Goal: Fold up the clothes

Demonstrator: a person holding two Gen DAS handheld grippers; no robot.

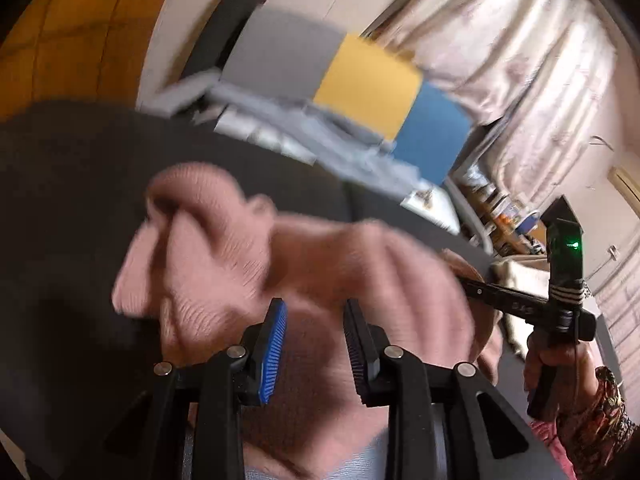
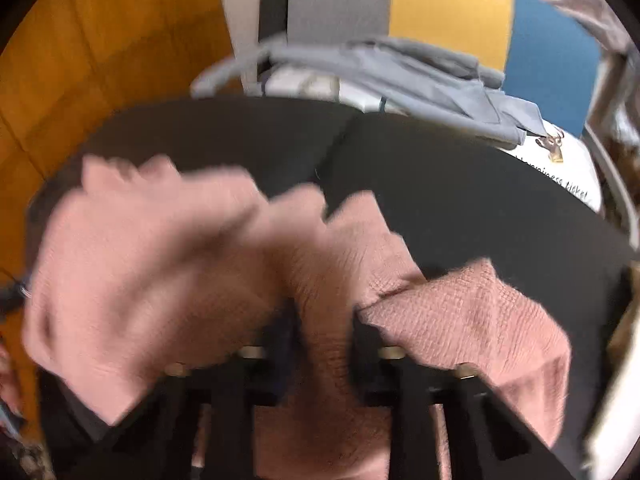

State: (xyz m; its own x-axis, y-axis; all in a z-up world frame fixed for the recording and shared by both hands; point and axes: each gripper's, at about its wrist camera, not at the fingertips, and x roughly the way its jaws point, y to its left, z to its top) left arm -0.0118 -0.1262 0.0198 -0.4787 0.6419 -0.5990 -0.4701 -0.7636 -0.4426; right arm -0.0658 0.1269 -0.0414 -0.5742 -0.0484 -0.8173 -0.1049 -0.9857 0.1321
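A pink knit sweater [image 1: 320, 264] lies crumpled on a dark grey surface [image 1: 80, 184]. In the left wrist view my left gripper [image 1: 316, 320] hangs just over it. Its blue pad [image 1: 276, 340] and the dark one are apart and their faces are bare, with knit showing in the gap. In the right wrist view the pink sweater [image 2: 160, 264] bunches up between the fingers of my right gripper [image 2: 324, 320], which is shut on that fold; cloth drapes over its right finger. The left wrist view shows the right gripper's black handle [image 1: 560, 312] at the sweater's right end, held by a hand [image 1: 548, 364].
Beyond the dark surface [image 2: 440, 184] lie a grey-blue garment [image 2: 420, 76] and a white printed item [image 2: 560, 168]. Behind them stand grey, yellow and blue panels [image 2: 448, 0]. Wooden floor [image 2: 100, 60] shows at left, a pale curtain [image 1: 520, 40] at right. A patterned sleeve [image 1: 600, 412] is by the hand.
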